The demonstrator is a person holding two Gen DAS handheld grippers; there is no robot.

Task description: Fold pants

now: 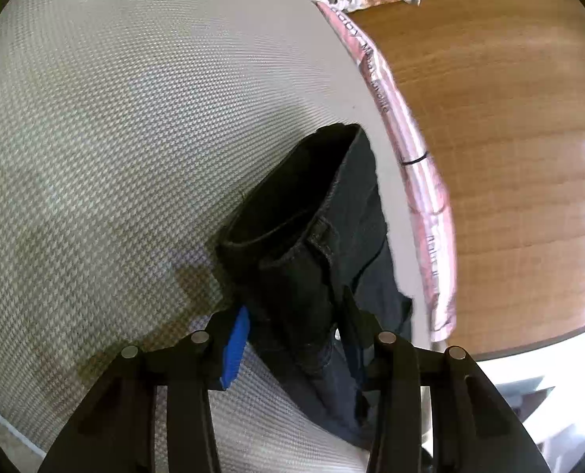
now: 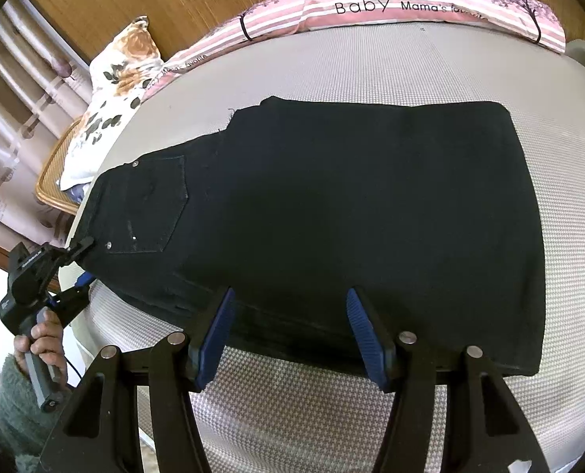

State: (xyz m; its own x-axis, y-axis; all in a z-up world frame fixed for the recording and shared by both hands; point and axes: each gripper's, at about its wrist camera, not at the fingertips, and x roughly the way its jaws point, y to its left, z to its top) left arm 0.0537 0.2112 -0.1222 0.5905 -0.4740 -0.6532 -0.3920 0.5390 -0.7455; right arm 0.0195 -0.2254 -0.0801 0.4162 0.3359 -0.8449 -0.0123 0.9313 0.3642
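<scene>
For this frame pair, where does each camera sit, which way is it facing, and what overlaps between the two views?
Left wrist: on the left gripper, looking down along the waistband of the black pants between its jaws; its own fingers show.
Right wrist: on the right gripper, looking down across the folded pants' near edge toward the pink striped pillow; its jaws stand open above the cloth; the person's hand with the left gripper shows at left.
Shared: pants, grey mattress, pink pillow, floral pillow, left gripper.

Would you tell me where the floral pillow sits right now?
In the right wrist view, the floral pillow sits upper left, beyond the black pants, beside the pink striped bedding.
</scene>
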